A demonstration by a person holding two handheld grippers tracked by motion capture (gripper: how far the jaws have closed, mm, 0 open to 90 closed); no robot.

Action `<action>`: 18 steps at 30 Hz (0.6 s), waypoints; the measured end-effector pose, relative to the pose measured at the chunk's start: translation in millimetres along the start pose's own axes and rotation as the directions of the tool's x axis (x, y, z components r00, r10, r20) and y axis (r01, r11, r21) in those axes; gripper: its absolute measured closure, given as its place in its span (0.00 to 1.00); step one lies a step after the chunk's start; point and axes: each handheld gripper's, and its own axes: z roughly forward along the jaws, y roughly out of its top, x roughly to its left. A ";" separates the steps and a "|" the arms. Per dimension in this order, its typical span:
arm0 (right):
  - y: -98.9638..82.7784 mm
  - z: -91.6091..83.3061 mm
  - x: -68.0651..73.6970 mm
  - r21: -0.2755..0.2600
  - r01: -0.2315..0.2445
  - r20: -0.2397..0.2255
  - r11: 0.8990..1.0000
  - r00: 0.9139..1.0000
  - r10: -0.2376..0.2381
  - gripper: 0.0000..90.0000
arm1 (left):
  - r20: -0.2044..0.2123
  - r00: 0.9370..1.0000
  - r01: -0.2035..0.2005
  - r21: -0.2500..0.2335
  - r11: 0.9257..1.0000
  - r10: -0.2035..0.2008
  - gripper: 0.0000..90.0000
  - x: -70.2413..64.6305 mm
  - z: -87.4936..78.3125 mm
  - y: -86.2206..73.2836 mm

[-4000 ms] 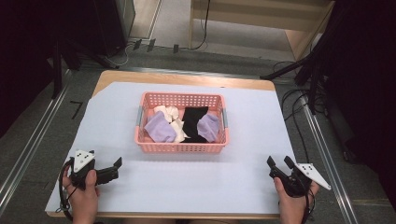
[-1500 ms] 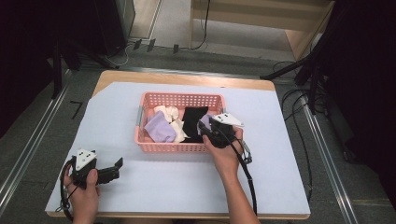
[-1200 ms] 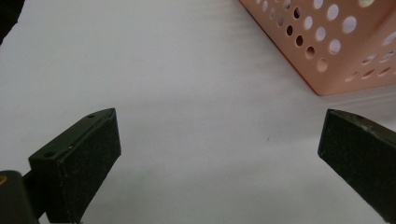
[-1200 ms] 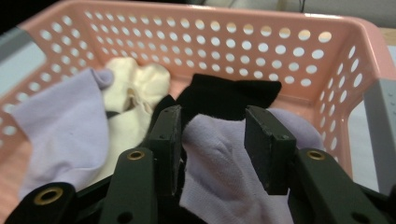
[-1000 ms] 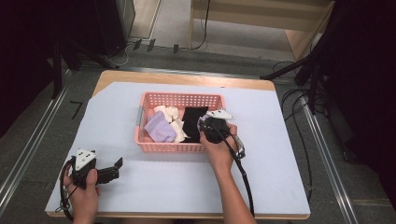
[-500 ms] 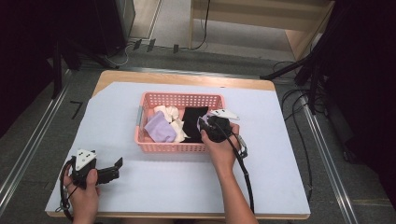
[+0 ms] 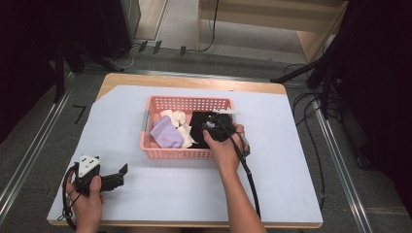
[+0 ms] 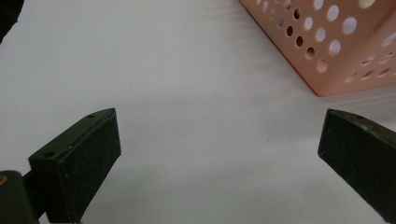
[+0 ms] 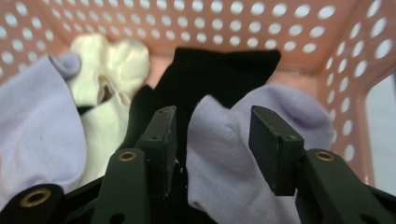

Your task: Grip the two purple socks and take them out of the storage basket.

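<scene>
Inside the pink basket (image 9: 299,28), lilac sock (image 9: 233,140) between right gripper (image 9: 212,140) jaws

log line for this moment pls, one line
right claw: in pink basket, jaws astride lilac sock, not closed | left claw: open, over white table cover
</scene>
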 end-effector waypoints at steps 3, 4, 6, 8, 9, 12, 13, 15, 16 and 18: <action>2.0 3.3 1.4 0.056 0.019 0.009 0.998 1.000 -0.019 0.63 | -0.002 1.000 -0.002 0.001 1.000 0.002 0.00 0.0 -0.1 0.1; 2.6 4.5 1.3 0.071 0.023 0.004 0.997 1.000 -0.023 0.64 | -0.002 1.000 -0.004 0.001 1.000 0.004 0.00 0.1 0.0 0.1; 3.2 7.1 1.9 0.104 0.041 0.008 0.994 0.999 -0.042 0.72 | -0.001 1.000 -0.003 0.000 1.000 0.003 0.00 0.0 -0.1 0.0; 2.7 9.4 3.0 0.145 0.068 0.017 0.987 0.997 -0.072 0.82 | -0.001 1.000 -0.003 0.000 1.000 0.003 0.00 0.1 0.0 0.0; 1.9 9.6 3.7 0.156 0.074 0.024 0.985 0.997 -0.079 0.89 | -0.002 1.000 -0.001 0.001 1.000 0.001 0.00 -0.1 -0.1 0.0; -0.2 8.2 3.3 0.146 0.082 0.029 0.986 0.996 -0.087 0.96 | -0.001 1.000 -0.003 -0.001 1.000 0.003 0.00 0.0 -0.1 -0.1; -1.3 6.7 2.6 0.118 0.080 0.027 0.990 0.996 -0.084 0.97 | 0.000 1.000 -0.004 0.000 1.000 0.004 0.00 0.1 -0.1 0.0; -2.9 3.8 1.3 0.082 0.080 0.028 0.993 0.996 -0.082 0.97 | 0.000 1.000 0.004 0.001 1.000 -0.004 0.00 -0.2 0.0 -0.1; -3.4 0.5 0.9 0.065 0.073 0.028 0.995 0.997 -0.075 0.97 | -0.001 1.000 0.004 0.001 1.000 -0.004 0.00 -0.1 -0.1 0.0; -3.6 -5.7 -0.9 0.021 0.057 0.028 0.998 0.998 -0.057 0.97 | -0.001 1.000 0.003 0.002 1.000 -0.003 0.00 -0.1 0.0 0.0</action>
